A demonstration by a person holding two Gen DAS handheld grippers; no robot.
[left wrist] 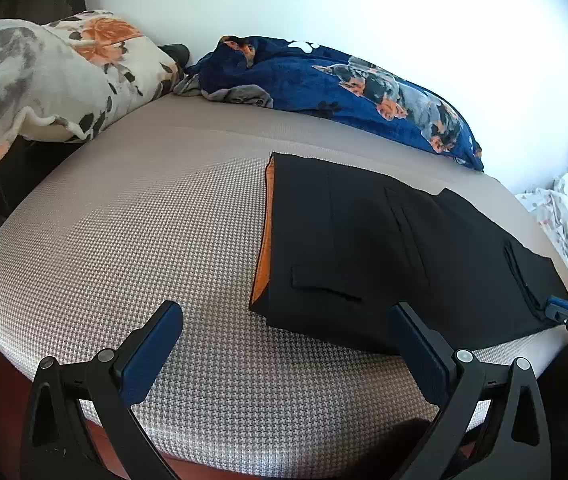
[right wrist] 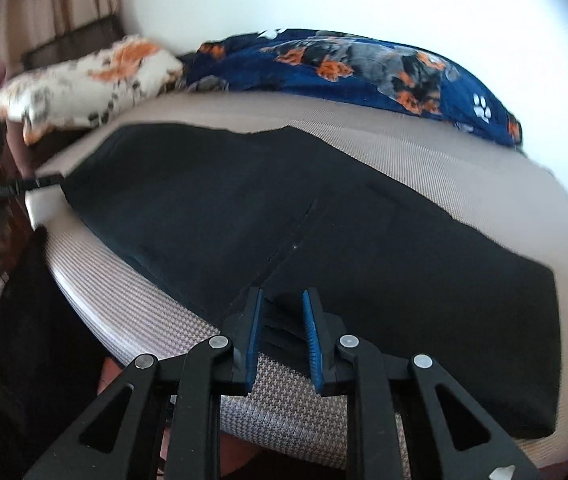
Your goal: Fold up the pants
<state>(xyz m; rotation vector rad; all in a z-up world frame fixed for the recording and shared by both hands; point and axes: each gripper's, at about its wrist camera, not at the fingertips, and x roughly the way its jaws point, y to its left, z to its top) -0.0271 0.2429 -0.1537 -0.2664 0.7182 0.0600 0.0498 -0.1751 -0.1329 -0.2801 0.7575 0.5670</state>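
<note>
Left tongs (left wrist: 285, 346) hover spread wide above the houndstooth-weave beige bed (left wrist: 124, 240), near the waist end of the flat black fabric pants (left wrist: 383, 248). Right tongs (right wrist: 282, 334), nearly pressed together, pinch the pants' (right wrist: 323, 220) near edge.

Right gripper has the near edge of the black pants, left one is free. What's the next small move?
Probably lower the open left gripper onto the black pants near their orange-lined waistband; the right gripper already pinches the near edge on the houndstooth mattress.
</note>
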